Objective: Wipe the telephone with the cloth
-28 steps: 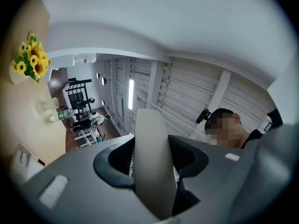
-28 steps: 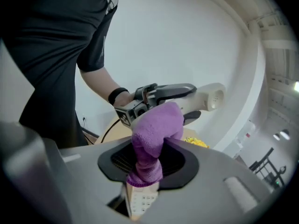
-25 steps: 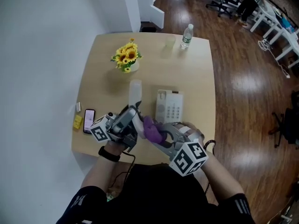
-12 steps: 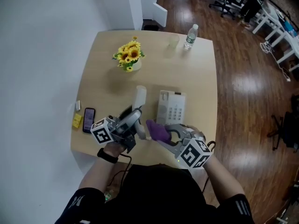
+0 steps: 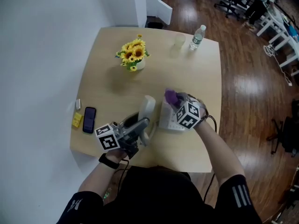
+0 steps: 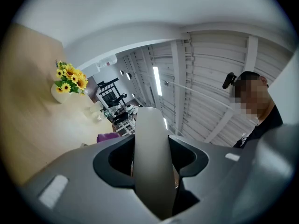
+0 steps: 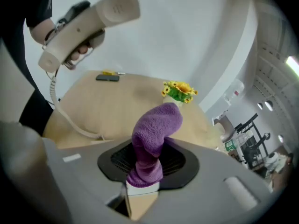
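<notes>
1. Telephone: it sits on the near right part of the table. Its handset is off the cradle and held just to its left.
2. Your left gripper has its jaws clamped hard on the middle of the handset. It holds the handset clear of the table, with the cord trailing down to the tabletop.
3. Your right gripper pinches the purple cloth, and a wad of it sticks out past the jaw tips. The gripper points down over the far end of the telephone.
4. Progress: the handset is lifted and the cloth has reached the telephone, so wiping looks to be only beginning. From the head view you cannot tell whether the cloth is already pressing on the casing. I judge the keypad, the cradle and the handset itself all remain to be wiped, and then the handset has to go back.
5. A second ago both grippers sat close together by the near edge of the table, with the cloth short of the telephone's near left corner. Now the right one has swung forward and down over the telephone. The left has lowered the handset and tipped it closer to level. Both grips are unchanged.
</notes>
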`<state>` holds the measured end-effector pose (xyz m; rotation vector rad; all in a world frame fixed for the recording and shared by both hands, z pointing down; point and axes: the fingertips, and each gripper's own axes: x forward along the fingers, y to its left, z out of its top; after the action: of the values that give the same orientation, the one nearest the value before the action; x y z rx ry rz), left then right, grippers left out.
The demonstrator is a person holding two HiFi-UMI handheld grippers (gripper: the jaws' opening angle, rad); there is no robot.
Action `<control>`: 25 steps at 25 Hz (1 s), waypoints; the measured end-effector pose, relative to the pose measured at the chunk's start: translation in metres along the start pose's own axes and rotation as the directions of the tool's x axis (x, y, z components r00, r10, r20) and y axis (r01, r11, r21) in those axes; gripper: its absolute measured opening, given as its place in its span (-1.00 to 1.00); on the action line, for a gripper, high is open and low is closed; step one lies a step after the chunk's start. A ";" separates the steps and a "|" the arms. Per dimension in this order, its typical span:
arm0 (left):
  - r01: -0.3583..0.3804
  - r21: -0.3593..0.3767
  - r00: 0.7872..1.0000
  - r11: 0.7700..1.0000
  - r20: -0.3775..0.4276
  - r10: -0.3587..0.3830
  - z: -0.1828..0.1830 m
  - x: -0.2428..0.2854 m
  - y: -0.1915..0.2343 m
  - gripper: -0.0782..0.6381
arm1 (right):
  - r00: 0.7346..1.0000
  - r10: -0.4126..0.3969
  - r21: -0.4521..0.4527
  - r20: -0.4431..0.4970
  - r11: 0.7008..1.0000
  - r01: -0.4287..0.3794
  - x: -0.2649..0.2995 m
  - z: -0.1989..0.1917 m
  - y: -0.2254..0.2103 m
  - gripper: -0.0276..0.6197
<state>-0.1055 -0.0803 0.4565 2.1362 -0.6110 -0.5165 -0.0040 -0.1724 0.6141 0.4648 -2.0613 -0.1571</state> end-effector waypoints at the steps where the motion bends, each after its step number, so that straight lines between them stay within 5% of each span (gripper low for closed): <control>1: -0.012 0.003 1.000 1.000 -0.005 0.012 -0.001 -0.001 0.001 -0.19 | 1.000 0.000 -0.015 -0.030 1.000 0.000 0.012 -0.005 -0.004 -0.52; 12: -0.085 -0.004 0.996 0.996 -0.028 0.085 -0.007 -0.010 0.021 -0.19 | 0.968 0.073 -0.111 -0.239 0.989 -0.102 0.079 -0.032 0.017 -0.52; 20: -0.071 -0.004 0.997 0.997 -0.045 0.071 -0.007 0.002 0.027 -0.19 | 0.984 0.066 -0.077 -0.167 0.994 -0.080 0.081 -0.036 0.048 -0.53; 25: -0.070 -0.008 0.995 0.998 -0.065 0.069 -0.013 0.008 0.027 -0.19 | 0.981 0.118 -0.105 -0.153 0.985 -0.135 0.073 -0.042 0.088 -0.53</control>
<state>-0.0983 -0.0914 0.4846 2.1051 -0.6427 -0.4103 -0.0238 -0.1170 0.7203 0.2652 -1.9196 -0.1596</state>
